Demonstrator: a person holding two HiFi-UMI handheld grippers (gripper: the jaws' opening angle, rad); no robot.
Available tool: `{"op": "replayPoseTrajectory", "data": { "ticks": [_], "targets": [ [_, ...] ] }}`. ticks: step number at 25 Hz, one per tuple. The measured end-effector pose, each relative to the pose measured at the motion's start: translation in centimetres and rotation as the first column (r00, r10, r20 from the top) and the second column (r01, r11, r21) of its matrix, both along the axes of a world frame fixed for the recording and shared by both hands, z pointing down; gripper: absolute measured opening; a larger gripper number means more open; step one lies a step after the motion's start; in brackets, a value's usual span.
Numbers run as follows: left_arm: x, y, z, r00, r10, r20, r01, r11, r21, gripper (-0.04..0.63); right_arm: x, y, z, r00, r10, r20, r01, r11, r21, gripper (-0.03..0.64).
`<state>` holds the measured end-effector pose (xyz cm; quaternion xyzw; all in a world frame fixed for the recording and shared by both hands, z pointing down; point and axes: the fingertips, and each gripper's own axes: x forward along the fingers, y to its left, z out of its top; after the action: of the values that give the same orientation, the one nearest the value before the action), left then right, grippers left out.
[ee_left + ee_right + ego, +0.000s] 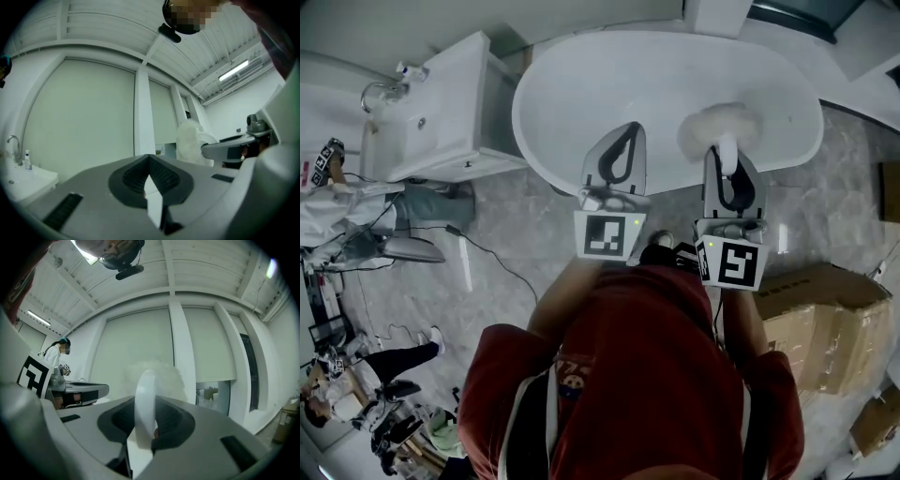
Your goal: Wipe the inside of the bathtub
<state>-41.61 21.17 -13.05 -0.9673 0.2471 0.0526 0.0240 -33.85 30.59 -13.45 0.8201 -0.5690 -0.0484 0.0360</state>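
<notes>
1. Head view: the white oval bathtub [609, 75] sits at the top of the picture, straight ahead of the person in the red top [637, 375].
   - The left gripper [628, 131] is out over the tub's near rim, with its claw tips pressed together.
   - The right gripper [728, 155] is just beside it, clamped on the white handle [727, 150] of a fluffy white duster [717, 127].
   - The fluffy head is over the inside of the tub near the front edge. I can't tell if it's actually touching the surface.
   - A white sink [441, 103] with a tap [375, 92] stands just left of the tub.
   - Cardboard boxes [825, 309] are on the marble-look floor [525, 244] to the right, and a black cable [487, 258] snakes across it on the left.

2. Left gripper view: this gripper [149, 159] has its two dark pads shut tip to tip with nothing between them.
   - The duster [190, 140] pokes up a little right of centre, with the right gripper [229, 150] behind it.
   - The sink [26, 180] and tap [13, 146] show at the far left.

3. Right gripper view: this gripper [145, 416] is closed on the handle [145, 399], which stands upright between the pads.
   - The duster's fluff [164, 373] billows out just past them.
   - The left gripper [79, 392] is off to the left, with another person [57, 355] standing beyond it.
</notes>
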Motion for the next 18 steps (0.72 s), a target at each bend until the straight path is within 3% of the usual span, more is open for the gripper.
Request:
{"op": "replayPoseTrajectory", "data": {
  "ticks": [7, 12, 18],
  "targets": [
    [-2.0, 0.7, -1.6, 0.998, 0.044, -0.048, -0.041, 0.997, 0.07, 0.015, -2.1, 0.7, -0.1, 0.993, 0.112, -0.02, -0.112, 0.993, 0.028, 0.092],
    [-3.5, 0.2, -1.2, 0.997, 0.072, -0.02, -0.07, 0.993, 0.09, 0.015, -4.0, -1.0, 0.1, 0.993, 0.118, -0.032, -0.117, 0.993, 0.013, 0.092],
    [-4.7, -0.2, -1.6, 0.995, 0.088, -0.047, -0.084, 0.994, 0.074, 0.015, -4.8, -1.2, -0.2, 0.99, 0.135, -0.042, -0.134, 0.991, 0.013, 0.092]
  ]
}}
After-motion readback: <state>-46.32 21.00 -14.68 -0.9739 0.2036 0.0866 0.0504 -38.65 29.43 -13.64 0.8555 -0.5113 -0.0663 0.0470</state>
